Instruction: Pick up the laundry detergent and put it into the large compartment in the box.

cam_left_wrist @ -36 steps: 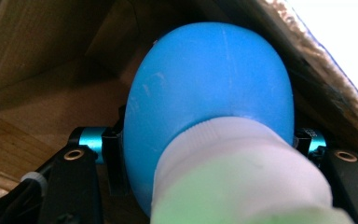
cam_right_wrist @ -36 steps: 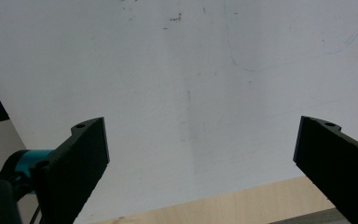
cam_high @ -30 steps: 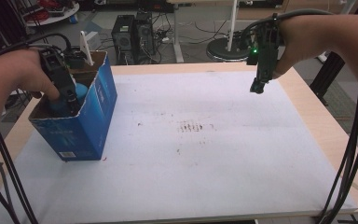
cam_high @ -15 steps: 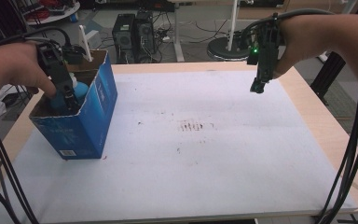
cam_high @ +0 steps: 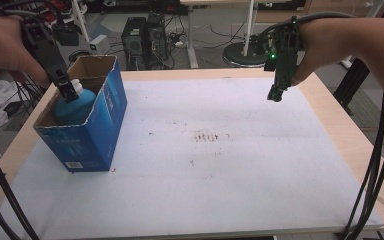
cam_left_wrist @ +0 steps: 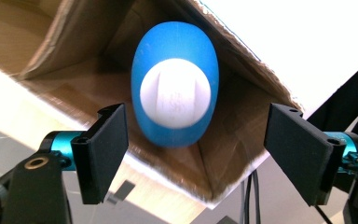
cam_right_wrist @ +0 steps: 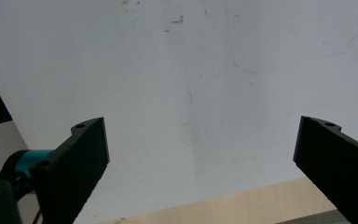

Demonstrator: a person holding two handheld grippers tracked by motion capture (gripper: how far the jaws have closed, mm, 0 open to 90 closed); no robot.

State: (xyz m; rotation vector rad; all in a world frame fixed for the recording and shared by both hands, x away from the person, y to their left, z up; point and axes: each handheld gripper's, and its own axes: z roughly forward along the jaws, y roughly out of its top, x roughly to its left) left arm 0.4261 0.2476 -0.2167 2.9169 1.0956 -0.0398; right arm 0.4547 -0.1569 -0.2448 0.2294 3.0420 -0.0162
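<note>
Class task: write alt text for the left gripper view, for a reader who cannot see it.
A blue bottle with a white cap stands inside an open cardboard box, seen from above. The left gripper hangs over it, jaws apart and clear of the bottle. White table surface shows beyond the box.

Blue bottle (cam_high: 75,107) with white cap (cam_left_wrist: 175,93), standing upright inside open blue cardboard box (cam_high: 92,135), sitting at table's left edge
</note>
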